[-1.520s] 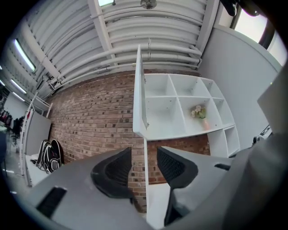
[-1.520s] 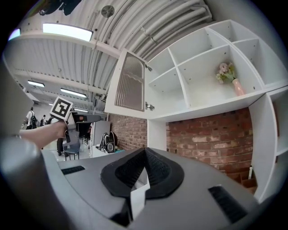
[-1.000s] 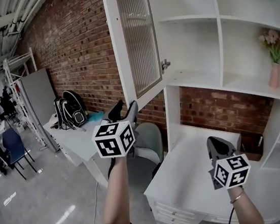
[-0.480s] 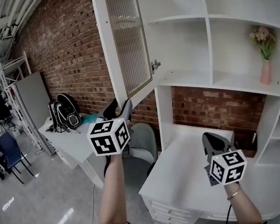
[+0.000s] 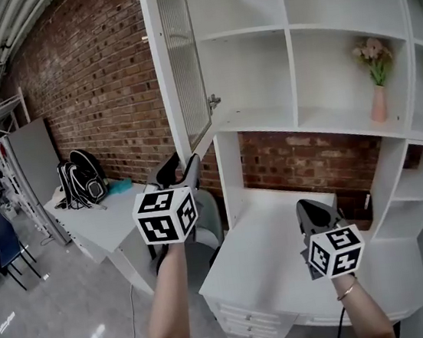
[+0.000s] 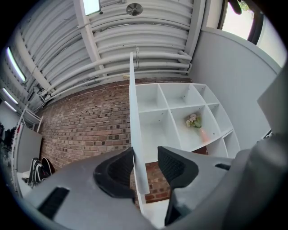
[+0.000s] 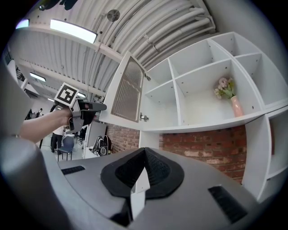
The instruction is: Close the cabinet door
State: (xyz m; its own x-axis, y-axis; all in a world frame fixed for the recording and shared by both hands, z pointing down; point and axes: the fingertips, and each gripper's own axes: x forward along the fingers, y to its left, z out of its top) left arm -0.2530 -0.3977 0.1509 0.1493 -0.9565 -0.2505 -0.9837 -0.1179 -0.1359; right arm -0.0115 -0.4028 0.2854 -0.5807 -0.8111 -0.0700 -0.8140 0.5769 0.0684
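The cabinet door [image 5: 179,60], a white frame round ribbed glass, stands open from the white shelf unit [image 5: 267,118]. My left gripper [image 5: 181,164] is raised to the door's lower outer corner. In the left gripper view the door [image 6: 134,130] shows edge-on and runs down between the jaws of that gripper [image 6: 145,155], which stands open with a gap on the right side. The right gripper view has the left gripper [image 7: 102,107] beside the door [image 7: 128,92]. My right gripper [image 5: 307,207] hovers low over the white desk [image 5: 257,278], shut [image 7: 144,152] and holding nothing.
A pink vase of flowers [image 5: 377,100] stands on a right-hand shelf. A grey chair [image 5: 205,211] sits below the door. At the left, a second table [image 5: 106,217] carries a black backpack [image 5: 81,177] against the brick wall [image 5: 100,86]. People stand far off at the left.
My left gripper has closed in on the door's lower corner, and the door now shows narrower in the head view. The right gripper has stayed low over the desk.
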